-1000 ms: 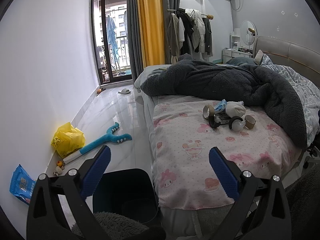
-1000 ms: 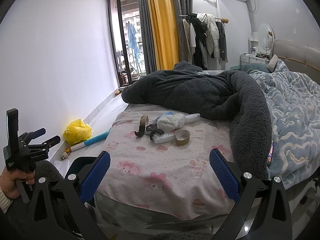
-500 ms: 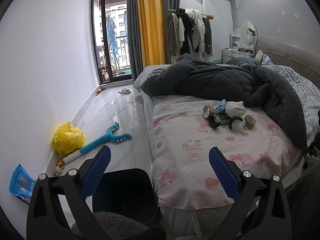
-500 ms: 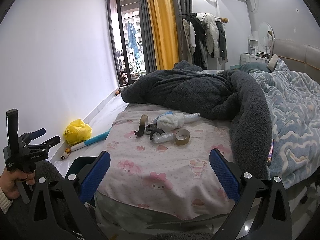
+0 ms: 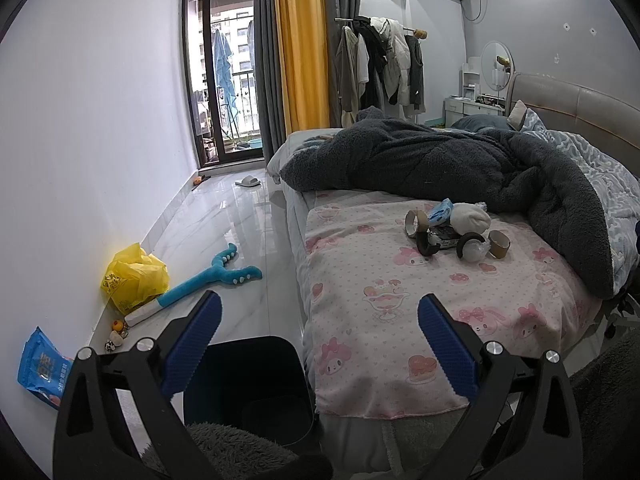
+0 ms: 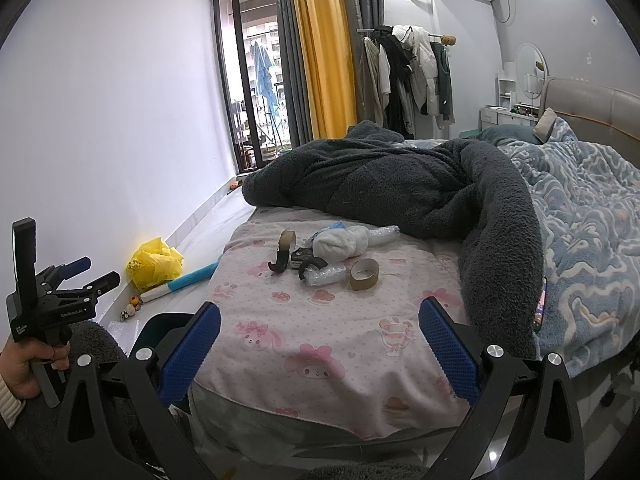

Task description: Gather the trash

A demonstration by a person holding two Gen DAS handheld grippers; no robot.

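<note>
I am working in a home bedroom: a bed at 3 o'clock, hanging clothes at 12, a balcony door at 11.

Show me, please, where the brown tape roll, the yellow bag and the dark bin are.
Brown tape roll (image 6: 364, 275), right wrist view, on its rim.
Yellow bag (image 5: 134, 278), left wrist view, on its middle.
Dark bin (image 5: 256, 380), left wrist view, on its inner wall.

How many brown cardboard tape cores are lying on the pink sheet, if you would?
2: one tape core at the pile's right end, another standing at its left end. Others may be hidden.
</note>
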